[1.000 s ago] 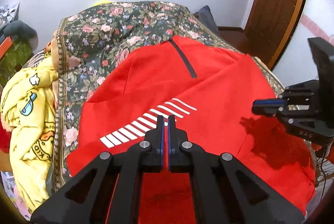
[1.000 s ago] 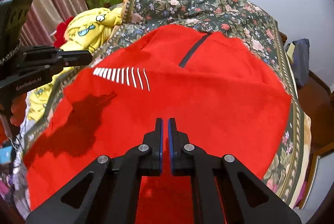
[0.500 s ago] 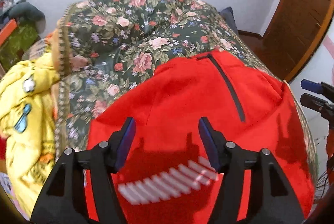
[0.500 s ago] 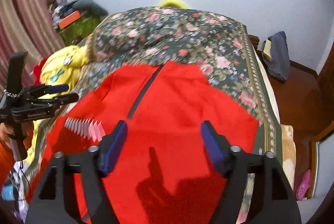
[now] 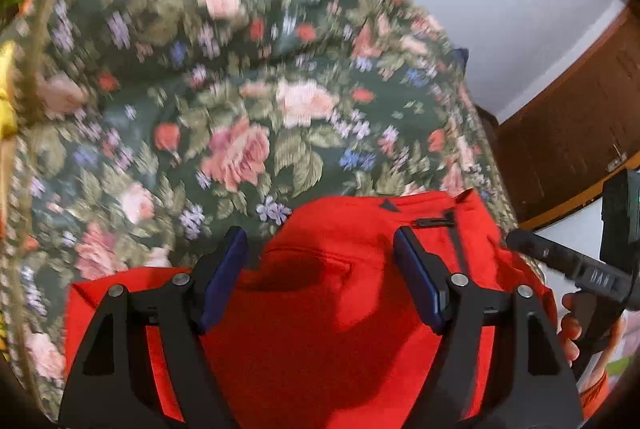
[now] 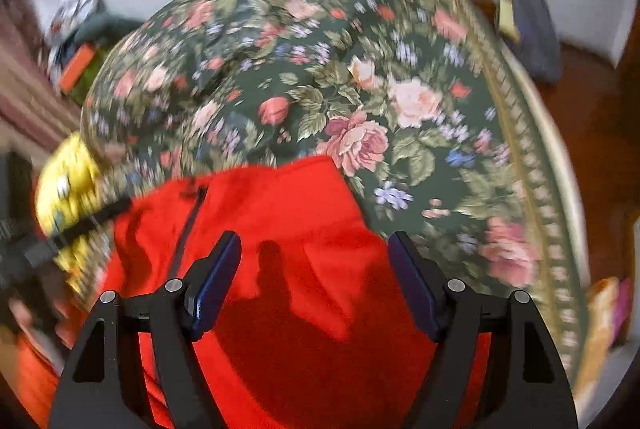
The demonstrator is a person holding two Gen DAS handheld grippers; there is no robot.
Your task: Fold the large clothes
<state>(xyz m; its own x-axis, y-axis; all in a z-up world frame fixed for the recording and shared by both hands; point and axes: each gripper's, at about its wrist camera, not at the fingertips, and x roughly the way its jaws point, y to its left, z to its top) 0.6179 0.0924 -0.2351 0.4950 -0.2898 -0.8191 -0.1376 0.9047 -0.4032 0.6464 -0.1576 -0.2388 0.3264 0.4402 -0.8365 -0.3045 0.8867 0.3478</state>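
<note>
A large red garment (image 5: 320, 309) with a dark zipper (image 5: 454, 229) lies flat on a floral bedspread (image 5: 240, 109). It also shows in the right wrist view (image 6: 288, 229), zipper (image 6: 188, 225) at the left. My left gripper (image 5: 320, 253) is open and empty above the garment's upper part. My right gripper (image 6: 314, 253) is open and empty above the garment near its far edge. The right gripper also shows at the right edge of the left wrist view (image 5: 568, 265). The left gripper is a blurred dark shape in the right wrist view (image 6: 80, 225).
The floral bedspread (image 6: 360, 89) fills the far half of both views. A yellow printed blanket (image 6: 68, 185) lies at the bed's left. A wooden door (image 5: 568, 133) stands at the right. Dark clothes (image 6: 532, 25) lie on the floor at the far right.
Both grippers let go of the red garment and opened wide. Both have moved forward toward the garment's collar end; the white-striped part has dropped out of view.
</note>
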